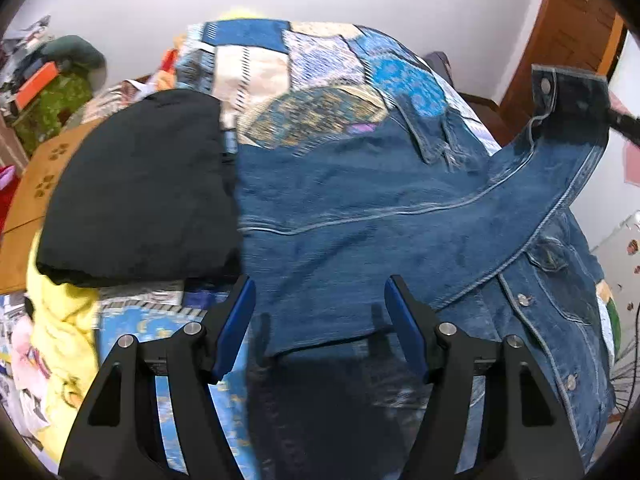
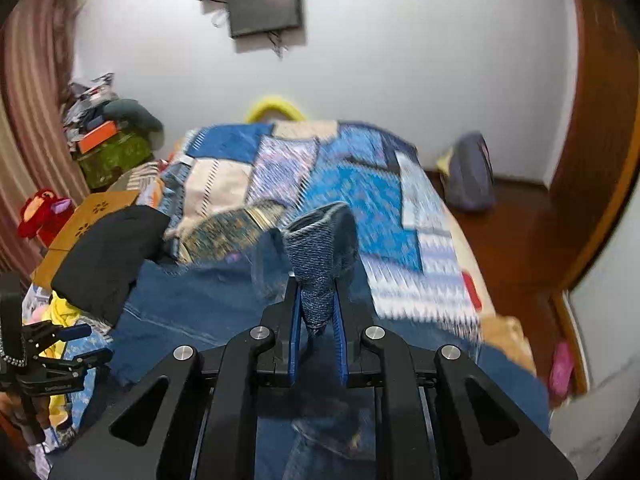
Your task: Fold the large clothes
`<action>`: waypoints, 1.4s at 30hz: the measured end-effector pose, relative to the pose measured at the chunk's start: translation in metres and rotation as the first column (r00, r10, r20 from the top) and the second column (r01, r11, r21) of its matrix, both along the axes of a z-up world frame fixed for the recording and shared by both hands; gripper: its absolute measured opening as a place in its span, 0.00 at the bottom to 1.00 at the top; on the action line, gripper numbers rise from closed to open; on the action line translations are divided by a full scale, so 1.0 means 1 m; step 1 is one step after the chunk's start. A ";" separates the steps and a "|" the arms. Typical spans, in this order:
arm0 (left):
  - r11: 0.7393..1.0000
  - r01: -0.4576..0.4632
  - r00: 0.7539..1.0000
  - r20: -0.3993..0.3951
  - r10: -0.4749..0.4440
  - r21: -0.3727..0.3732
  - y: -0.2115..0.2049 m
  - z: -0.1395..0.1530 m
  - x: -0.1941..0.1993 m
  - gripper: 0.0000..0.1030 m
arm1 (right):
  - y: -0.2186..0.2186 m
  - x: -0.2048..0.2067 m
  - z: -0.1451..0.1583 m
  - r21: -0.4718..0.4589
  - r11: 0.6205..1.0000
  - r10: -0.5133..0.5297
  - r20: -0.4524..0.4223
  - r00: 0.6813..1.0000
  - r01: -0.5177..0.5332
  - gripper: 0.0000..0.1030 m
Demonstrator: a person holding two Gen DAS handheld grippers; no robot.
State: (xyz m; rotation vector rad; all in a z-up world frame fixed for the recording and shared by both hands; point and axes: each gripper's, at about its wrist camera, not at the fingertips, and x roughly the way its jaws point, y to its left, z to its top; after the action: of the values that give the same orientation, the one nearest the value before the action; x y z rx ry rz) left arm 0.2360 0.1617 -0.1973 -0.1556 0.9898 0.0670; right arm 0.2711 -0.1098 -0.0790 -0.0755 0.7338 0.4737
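Note:
A blue denim jacket lies spread on the patchwork bed. My left gripper is open and empty, hovering just above the jacket's near edge. One sleeve is lifted up to the right, its buttoned cuff held by my right gripper, whose tip shows at the frame's right edge. In the right wrist view my right gripper is shut on the sleeve cuff, which bunches up between the blue pads. The jacket body lies below it.
A folded black garment lies left of the jacket on the quilt. Yellow cloth and a brown box sit further left. Clutter is piled at the far left corner. A wooden door stands right.

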 end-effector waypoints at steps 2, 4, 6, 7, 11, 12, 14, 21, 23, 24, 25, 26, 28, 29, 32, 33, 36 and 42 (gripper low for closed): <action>1.000 0.009 1.000 -0.019 -0.010 -0.012 -0.007 -0.006 0.005 0.64 | -0.013 0.005 -0.012 0.012 1.000 -0.018 -0.046 0.999 0.019 0.12; 1.000 0.022 0.999 -0.037 -0.023 -0.015 -0.014 -0.013 0.009 0.64 | -0.024 0.008 -0.028 0.013 0.999 -0.039 -0.095 0.995 0.040 0.12; 0.999 0.037 0.998 -0.057 -0.038 -0.017 -0.019 -0.019 0.011 0.64 | -0.034 0.010 -0.041 0.009 0.998 -0.057 -0.139 0.989 0.059 0.12; 0.999 0.044 0.997 -0.066 -0.045 -0.016 -0.021 -0.022 0.012 0.64 | -0.039 0.011 -0.049 0.006 0.997 -0.071 -0.160 0.985 0.072 0.12; 0.997 0.074 0.991 -0.113 -0.073 0.004 -0.030 -0.037 0.014 0.64 | -0.063 0.015 -0.079 -0.001 0.994 -0.102 -0.260 0.960 0.106 0.12; 0.997 0.079 0.990 -0.122 -0.078 0.004 -0.032 -0.041 0.016 0.64 | -0.068 0.016 -0.086 -0.004 0.994 -0.108 -0.286 0.952 0.111 0.13; 0.997 0.077 0.990 -0.123 -0.075 0.009 -0.033 -0.044 0.015 0.66 | -0.074 0.015 -0.100 -0.020 0.994 -0.110 -0.330 0.938 0.110 0.13; 0.998 0.058 0.989 -0.133 -0.060 -0.019 -0.027 -0.045 0.015 0.70 | -0.097 0.013 -0.122 0.026 0.984 -0.146 -0.442 0.885 0.176 0.23; 0.998 0.068 0.989 -0.134 -0.067 -0.002 -0.029 -0.042 0.016 0.70 | -0.101 0.012 -0.121 0.028 0.982 -0.154 -0.457 0.876 0.187 0.28; 0.997 0.079 0.989 -0.128 -0.077 0.010 -0.032 -0.037 0.016 0.70 | -0.101 0.011 -0.119 0.024 0.982 -0.158 -0.459 0.875 0.190 0.31; 0.996 0.089 0.989 -0.120 -0.086 0.018 -0.035 -0.032 0.016 0.70 | -0.103 0.010 -0.117 0.016 0.981 -0.163 -0.457 0.874 0.192 0.32; 0.995 0.097 0.990 -0.110 -0.094 0.024 -0.037 -0.027 0.016 0.70 | -0.102 0.009 -0.115 0.011 0.982 -0.165 -0.455 0.875 0.191 0.33; 0.993 0.113 0.990 -0.084 -0.109 0.038 -0.043 -0.013 0.018 0.70 | -0.104 0.006 -0.106 -0.025 0.981 -0.184 -0.433 0.882 0.192 0.33; 0.992 0.118 0.991 -0.071 -0.115 0.040 -0.046 -0.006 0.020 0.70 | -0.105 0.005 -0.102 -0.045 0.980 -0.195 -0.414 0.889 0.195 0.33; 0.990 0.135 0.991 -0.026 -0.135 0.028 -0.054 0.016 0.026 0.70 | -0.114 -0.001 -0.082 -0.068 0.979 -0.203 -0.350 0.914 0.192 0.33; 0.989 0.145 0.989 -0.004 -0.144 0.025 -0.059 0.026 0.030 0.70 | -0.118 -0.002 -0.076 -0.069 0.978 -0.209 -0.334 0.919 0.197 0.33; 0.986 0.160 0.985 0.051 -0.163 0.056 -0.073 0.048 0.037 0.73 | -0.137 -0.006 -0.056 -0.067 0.970 -0.243 -0.284 0.928 0.234 0.42; 0.979 0.187 0.971 0.136 -0.197 0.087 -0.102 0.073 0.051 0.84 | -0.190 -0.016 -0.035 -0.023 0.929 -0.365 -0.226 0.903 0.369 0.54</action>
State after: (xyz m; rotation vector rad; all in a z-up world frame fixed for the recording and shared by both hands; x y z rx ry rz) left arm 0.2867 0.0600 -0.1244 0.0034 0.8521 -0.0844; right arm 0.2549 -0.2998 -0.1143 0.1382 0.9450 0.1271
